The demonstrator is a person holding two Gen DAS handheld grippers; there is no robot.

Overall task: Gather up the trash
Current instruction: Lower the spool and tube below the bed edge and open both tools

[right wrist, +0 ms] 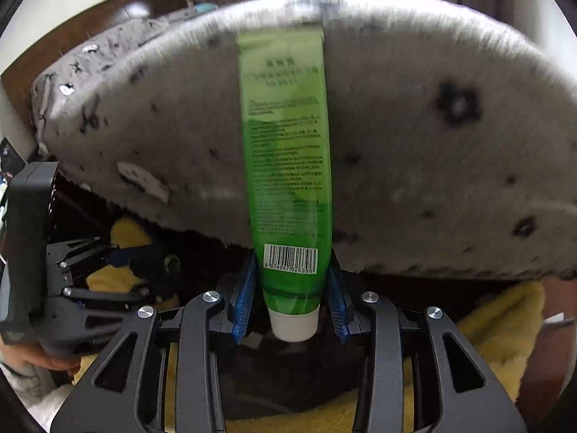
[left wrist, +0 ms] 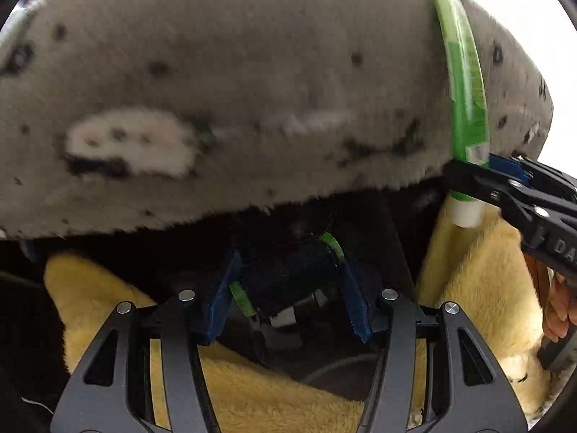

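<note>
My right gripper [right wrist: 290, 303] is shut on a green tube [right wrist: 286, 166] with a white cap, gripped near the cap end just below the barcode, and holds it upright in front of a grey spotted cushion [right wrist: 414, 144]. The tube also shows in the left wrist view [left wrist: 463, 83], with the right gripper [left wrist: 479, 176] clamped on it at the right. My left gripper [left wrist: 288, 288] is shut on a dark cylindrical object with green bands [left wrist: 288, 274], held over dark ground and yellow fleece.
A yellow fleece blanket [left wrist: 252, 397] lies below both grippers. The grey cushion [left wrist: 234, 90] fills the upper view. The left gripper [right wrist: 90, 281] shows at the left of the right wrist view. Brown furniture [right wrist: 119, 11] stands behind.
</note>
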